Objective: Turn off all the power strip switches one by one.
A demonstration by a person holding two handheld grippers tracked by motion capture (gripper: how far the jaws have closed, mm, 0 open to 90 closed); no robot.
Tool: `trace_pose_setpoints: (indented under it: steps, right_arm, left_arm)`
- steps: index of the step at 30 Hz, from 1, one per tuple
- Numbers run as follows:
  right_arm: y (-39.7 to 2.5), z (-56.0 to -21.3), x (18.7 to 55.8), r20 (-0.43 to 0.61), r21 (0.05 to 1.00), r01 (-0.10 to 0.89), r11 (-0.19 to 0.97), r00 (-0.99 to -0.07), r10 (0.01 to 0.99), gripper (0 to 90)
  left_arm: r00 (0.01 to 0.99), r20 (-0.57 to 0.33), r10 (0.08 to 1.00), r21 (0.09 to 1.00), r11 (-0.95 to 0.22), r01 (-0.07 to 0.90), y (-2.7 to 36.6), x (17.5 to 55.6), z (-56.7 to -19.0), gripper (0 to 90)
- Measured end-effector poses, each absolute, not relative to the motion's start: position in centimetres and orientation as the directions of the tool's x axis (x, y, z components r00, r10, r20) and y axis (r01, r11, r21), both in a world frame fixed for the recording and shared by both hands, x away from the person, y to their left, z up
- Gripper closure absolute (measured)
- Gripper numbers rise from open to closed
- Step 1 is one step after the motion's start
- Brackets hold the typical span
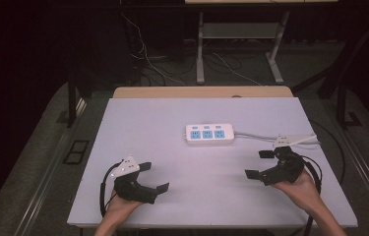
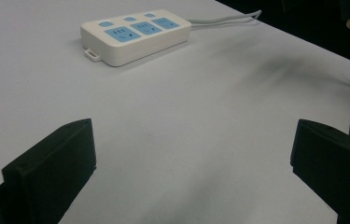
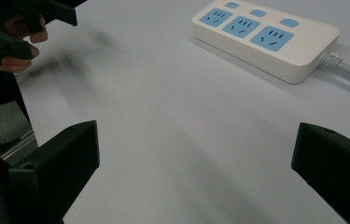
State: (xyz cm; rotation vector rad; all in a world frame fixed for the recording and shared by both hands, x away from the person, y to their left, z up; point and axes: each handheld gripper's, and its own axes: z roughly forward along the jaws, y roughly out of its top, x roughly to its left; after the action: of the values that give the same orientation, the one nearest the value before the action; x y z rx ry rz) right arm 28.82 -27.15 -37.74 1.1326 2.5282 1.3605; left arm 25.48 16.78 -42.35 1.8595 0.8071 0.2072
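Lying on a pale tabletop (image 1: 138, 123) in a dark, cable-strewn room, the power strip (image 1: 210, 133) sits between 2 released, empty claws, left claw (image 1: 153, 177) and right claw (image 1: 258, 163).

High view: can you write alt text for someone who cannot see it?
A white power strip with three blue sockets lies near the middle of a pale table, its grey cable running off to the right. Nearer the camera, a person holds the left gripper and right gripper, both open and empty.
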Motion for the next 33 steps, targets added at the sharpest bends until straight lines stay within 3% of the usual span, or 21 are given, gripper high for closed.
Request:
trace_pose_setpoints:
  steps: [33]
  right_arm:
    - [-24.9,-36.5,33.4,0.259,0.698,0.585,0.413,-0.744,0.616,0.7]
  left_arm:
    - [0.764,-0.223,0.605,0.868,-0.233,0.439,16.7,25.6,-42.6,0.0]
